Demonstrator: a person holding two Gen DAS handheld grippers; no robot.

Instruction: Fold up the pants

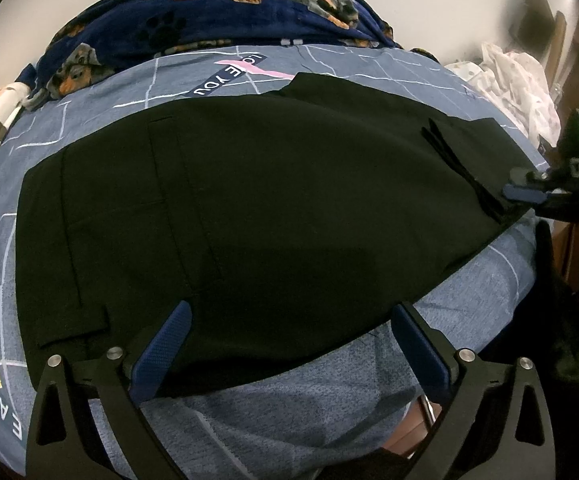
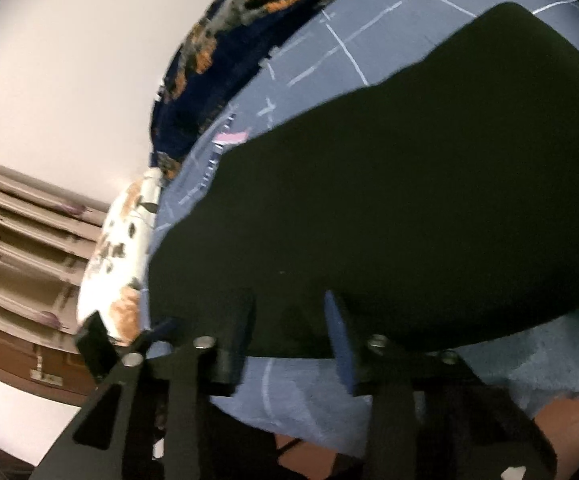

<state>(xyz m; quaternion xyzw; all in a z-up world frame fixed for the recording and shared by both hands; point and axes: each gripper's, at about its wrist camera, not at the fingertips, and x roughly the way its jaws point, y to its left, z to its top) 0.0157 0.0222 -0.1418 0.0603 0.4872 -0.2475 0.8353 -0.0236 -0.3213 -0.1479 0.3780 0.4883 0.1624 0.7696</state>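
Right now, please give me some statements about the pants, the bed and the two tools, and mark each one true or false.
1. The black pants lie on a blue bedsheet. True.
2. The left tool is closed tight. False: its fingers stand wide apart.
3. A dog-print blanket lies beyond the pants. True.
4. The pants are red. False: they are black.
5. The right tool is at the pants' edge. True.

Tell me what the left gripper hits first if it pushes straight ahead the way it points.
Most likely the black pants: the left gripper hangs open over their near edge on the blue bedsheet, with nothing else between. Depth is hard to judge.
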